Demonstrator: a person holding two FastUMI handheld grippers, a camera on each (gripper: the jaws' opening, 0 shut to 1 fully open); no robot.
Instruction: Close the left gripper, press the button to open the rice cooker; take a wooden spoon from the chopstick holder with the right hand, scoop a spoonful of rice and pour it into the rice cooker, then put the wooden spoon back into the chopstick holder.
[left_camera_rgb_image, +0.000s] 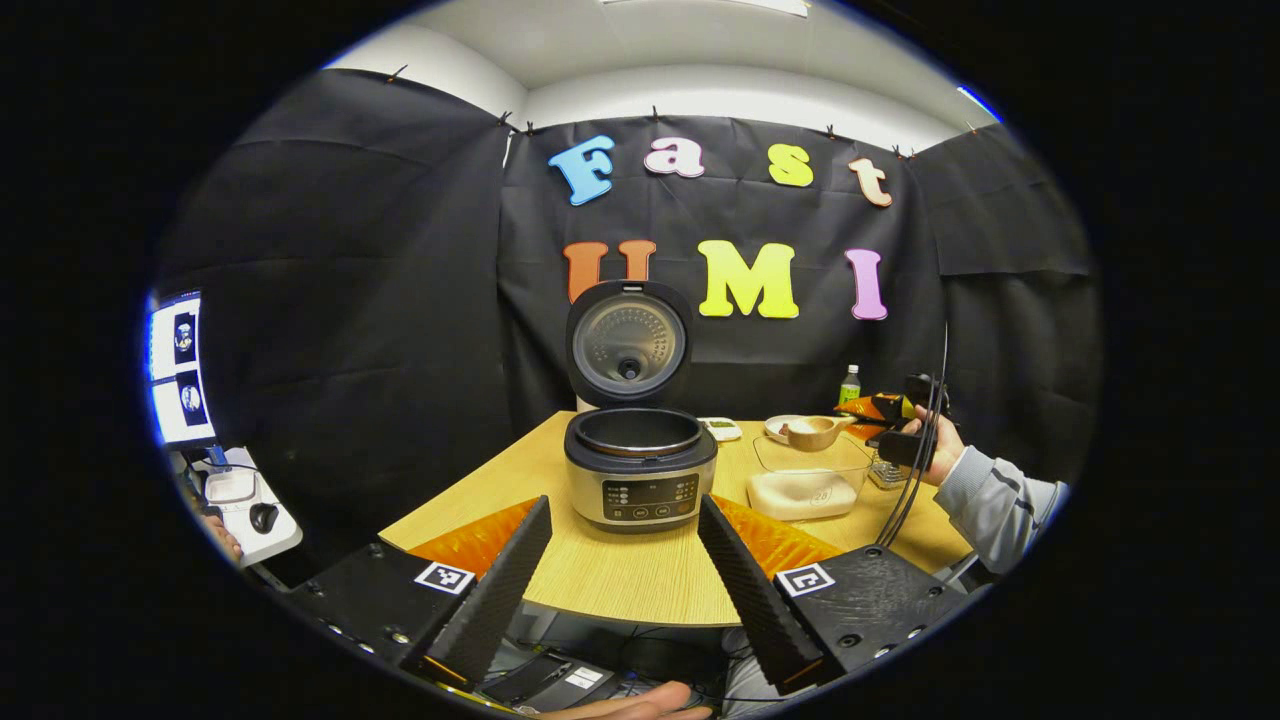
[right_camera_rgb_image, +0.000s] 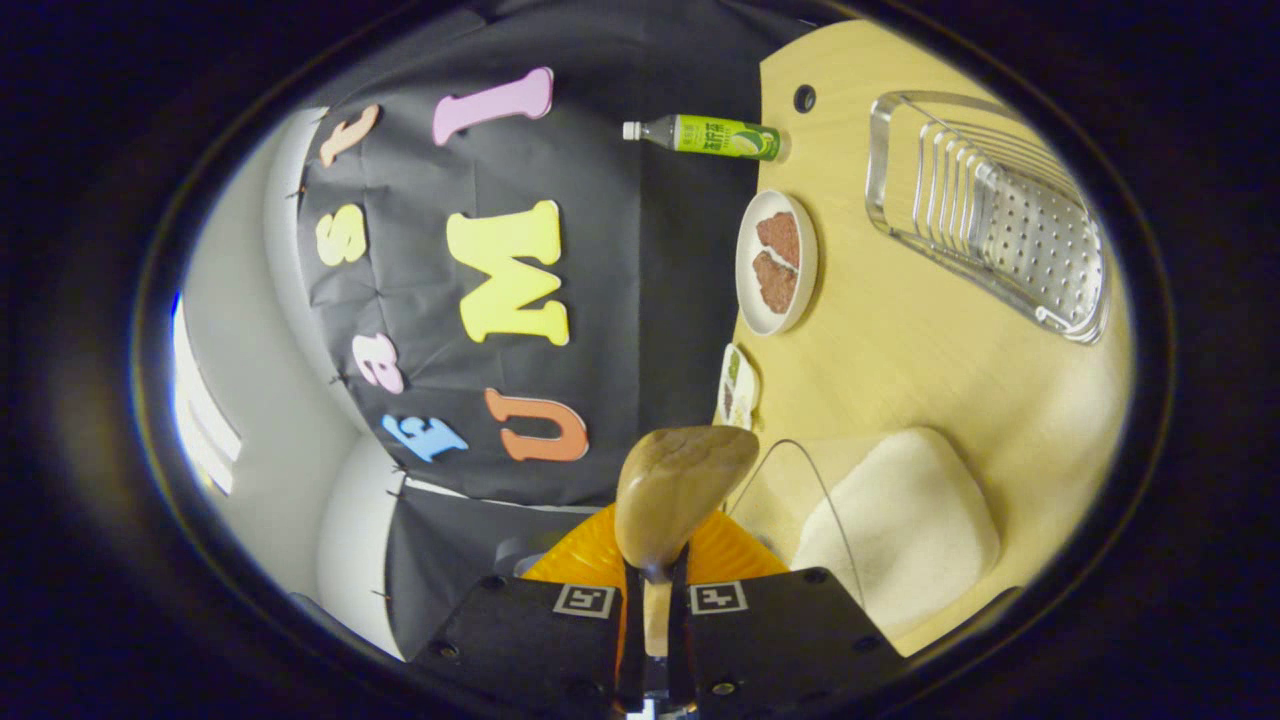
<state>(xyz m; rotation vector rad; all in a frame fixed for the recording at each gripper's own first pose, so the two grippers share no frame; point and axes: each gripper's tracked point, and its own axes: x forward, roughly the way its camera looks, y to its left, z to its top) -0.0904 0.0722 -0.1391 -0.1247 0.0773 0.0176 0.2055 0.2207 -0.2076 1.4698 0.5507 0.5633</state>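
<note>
Right tool (right_camera_rgb_image: 655, 590), rolled sideways above the tabletop (right_camera_rgb_image: 900, 330), clamps the wooden spoon (right_camera_rgb_image: 680, 490) over the rice container (right_camera_rgb_image: 900, 520); left tool (left_camera_rgb_image: 625, 560) gapes wide, level, facing the open rice cooker (left_camera_rgb_image: 640, 465).

smooth wooden spoon (right_camera_rgb_image: 680, 490), brushed-metal rice cooker (left_camera_rgb_image: 640, 470) with glossy dark lid, matt wood-grain table (left_camera_rgb_image: 620, 575), perforated shiny metal rack (right_camera_rgb_image: 1000, 215)

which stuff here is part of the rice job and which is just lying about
In the job: rice cooker, lid up; wooden spoon clamped in the right gripper; rice container; chopstick holder; left gripper, open.
Lying about: green bottle, plate, small dish.
</note>
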